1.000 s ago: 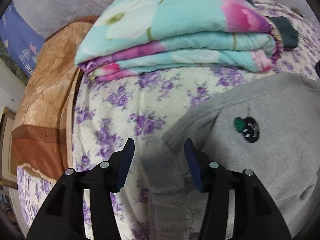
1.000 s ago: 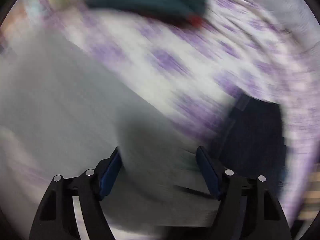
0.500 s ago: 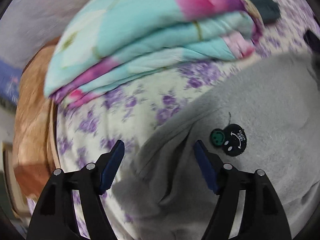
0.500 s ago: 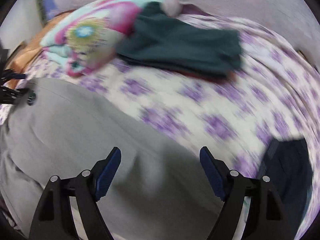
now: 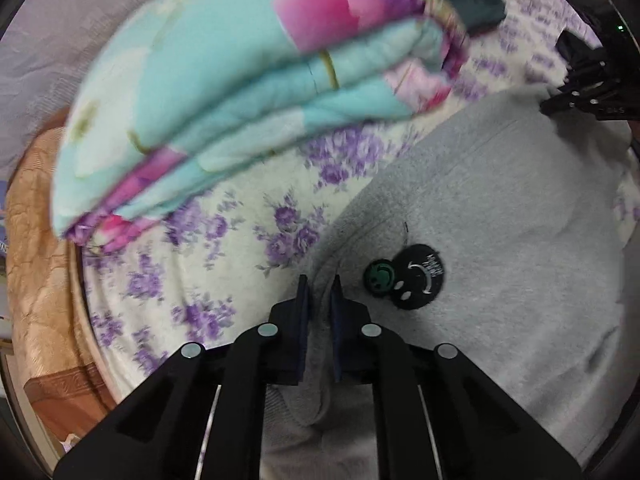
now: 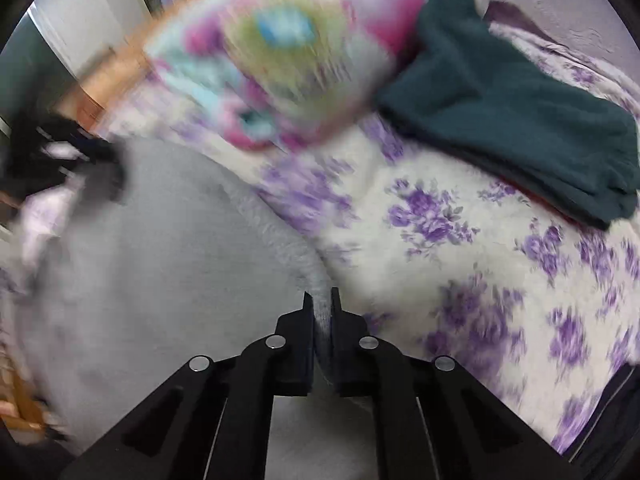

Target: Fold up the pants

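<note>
While the grey sweatpants lie spread on the bed's purple-flowered sheet, both grippers pinch their edge. In the left wrist view, the left gripper has its jaws nearly together on a raised ridge of grey fabric, just beside a round black patch with a small green smiley. The right gripper is closing its jaws, and a narrow fold of the same grey cloth stands clamped between them at the border where the pants meet the sheet. A folded turquoise quilt with pink flowers sits farther back on the bed, blurred in both views. Beside it lies a dark green garment.
</note>
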Demonstrator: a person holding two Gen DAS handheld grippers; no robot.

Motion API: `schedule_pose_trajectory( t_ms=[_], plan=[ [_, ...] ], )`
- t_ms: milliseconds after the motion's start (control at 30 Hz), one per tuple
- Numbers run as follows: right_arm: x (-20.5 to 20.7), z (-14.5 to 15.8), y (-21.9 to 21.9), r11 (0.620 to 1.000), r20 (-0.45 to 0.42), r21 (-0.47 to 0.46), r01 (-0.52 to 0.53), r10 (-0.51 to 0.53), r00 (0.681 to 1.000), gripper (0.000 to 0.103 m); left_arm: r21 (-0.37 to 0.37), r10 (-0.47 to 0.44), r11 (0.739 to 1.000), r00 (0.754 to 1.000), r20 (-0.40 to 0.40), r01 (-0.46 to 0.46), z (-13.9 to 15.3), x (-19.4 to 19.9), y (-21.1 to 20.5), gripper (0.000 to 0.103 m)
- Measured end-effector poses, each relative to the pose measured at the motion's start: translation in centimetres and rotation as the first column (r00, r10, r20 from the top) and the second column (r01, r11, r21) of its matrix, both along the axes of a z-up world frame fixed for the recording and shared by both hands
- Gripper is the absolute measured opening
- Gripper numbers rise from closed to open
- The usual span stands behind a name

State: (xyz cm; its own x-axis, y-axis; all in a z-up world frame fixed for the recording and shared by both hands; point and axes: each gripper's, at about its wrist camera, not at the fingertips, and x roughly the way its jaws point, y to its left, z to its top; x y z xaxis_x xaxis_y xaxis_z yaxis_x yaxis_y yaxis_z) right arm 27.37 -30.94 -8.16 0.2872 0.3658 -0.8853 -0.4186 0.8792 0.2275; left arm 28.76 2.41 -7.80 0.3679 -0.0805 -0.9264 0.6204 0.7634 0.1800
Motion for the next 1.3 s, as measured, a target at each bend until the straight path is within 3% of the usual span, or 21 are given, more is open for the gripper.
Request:
schedule_pose_trajectory(
  t_ms=[100,200,333,433,633,700,767,800,833,900,933,1033,1100,1133,1167,1233,1300],
  plan=[
    [-4.3,5.0,-1.6,0.995,0.048,0.095,-0.042,0.037,0.998,0.007,-0.075,-0.004,0.997,0.998,0.059,0.008,4.0,-2.7,1.3,0.008],
    [-10.6,9.0,-1.9,0.983,0.075,0.134,-0.127,0.117,0.990,0.007,-0.159,-0.018,0.987,0.992,0.122,0.037,8.6,-7.2,2.5,0.008],
    [-18.8,9.3,0.0,0.956,0.008,0.185,-0.229,0.231,0.973,0.007,-0.205,-0.021,0.977,0.984,0.175,0.057,11.8,-14.1,4.1,0.008],
    [-22.9,5.9,1.7,0.946,-0.102,0.218,-0.238,0.265,0.959,0.007,-0.224,0.009,0.974,0.990,0.142,0.024,10.8,-19.1,5.1,0.009],
    [-26.5,-2.2,3.9,0.968,-0.226,0.187,-0.165,0.206,0.952,0.008,-0.205,0.125,0.971,0.992,-0.016,-0.125,2.7,-23.9,8.2,0.013],
    [-26.6,-3.7,4.4,0.975,-0.255,0.151,-0.163,0.198,0.946,0.010,-0.192,0.154,0.967,0.985,-0.075,-0.166,0.5,-24.6,9.0,0.015],
    [-26.8,-3.9,4.7,0.980,-0.261,0.121,-0.161,0.188,0.947,0.020,-0.178,0.168,0.968,0.984,-0.057,-0.176,0.5,-25.6,9.2,0.017],
    [-26.8,-3.4,4.7,0.981,-0.265,0.116,-0.157,0.183,0.947,0.032,-0.179,0.173,0.968,0.984,-0.040,-0.177,0.8,-26.1,9.3,0.021],
    [-26.9,-2.8,4.6,0.981,-0.267,0.120,-0.151,0.178,0.947,0.060,-0.181,0.192,0.965,0.981,-0.011,-0.190,1.6,-26.6,9.5,0.044],
    [-27.2,-1.0,4.1,0.982,-0.213,0.119,-0.146,0.169,0.962,0.065,-0.199,0.235,0.954,0.971,0.040,-0.223,3.1,-27.4,10.1,0.070],
    [-27.4,0.2,3.4,0.983,-0.182,0.111,-0.144,0.162,0.970,0.065,-0.227,0.251,0.946,0.966,0.065,-0.231,4.0,-27.8,10.5,0.070],
    [-26.7,2.7,0.5,0.990,-0.109,0.135,-0.039,0.054,0.993,0.065,-0.334,0.347,0.887,0.938,0.026,-0.319,5.8,-28.2,12.6,0.075],
    [-25.9,4.2,-2.1,0.989,-0.046,0.110,0.095,-0.091,0.995,0.065,-0.385,0.473,0.800,0.878,-0.070,-0.461,5.7,-27.4,13.9,0.076],
    [-25.5,4.6,-3.2,0.983,-0.011,0.079,0.167,-0.166,0.986,0.065,-0.393,0.506,0.768,0.855,-0.112,-0.506,5.4,-27.2,14.1,0.076],
    [-24.8,5.0,-4.8,0.965,0.020,0.035,0.260,-0.261,0.965,0.065,-0.398,0.540,0.724,0.822,-0.180,-0.563,4.8,-26.6,14.0,0.076],
    [-23.6,5.2,-7.5,0.895,0.078,-0.038,0.444,-0.441,0.894,0.065,-0.383,0.564,0.679,0.780,-0.273,-0.626,3.8,-25.7,13.3,0.076],
    [-22.2,5.0,-9.5,0.824,0.109,-0.093,0.560,-0.550,0.828,0.065,-0.355,0.605,0.631,0.724,-0.331,-0.690,2.8,-24.8,12.1,0.076]
  ],
)
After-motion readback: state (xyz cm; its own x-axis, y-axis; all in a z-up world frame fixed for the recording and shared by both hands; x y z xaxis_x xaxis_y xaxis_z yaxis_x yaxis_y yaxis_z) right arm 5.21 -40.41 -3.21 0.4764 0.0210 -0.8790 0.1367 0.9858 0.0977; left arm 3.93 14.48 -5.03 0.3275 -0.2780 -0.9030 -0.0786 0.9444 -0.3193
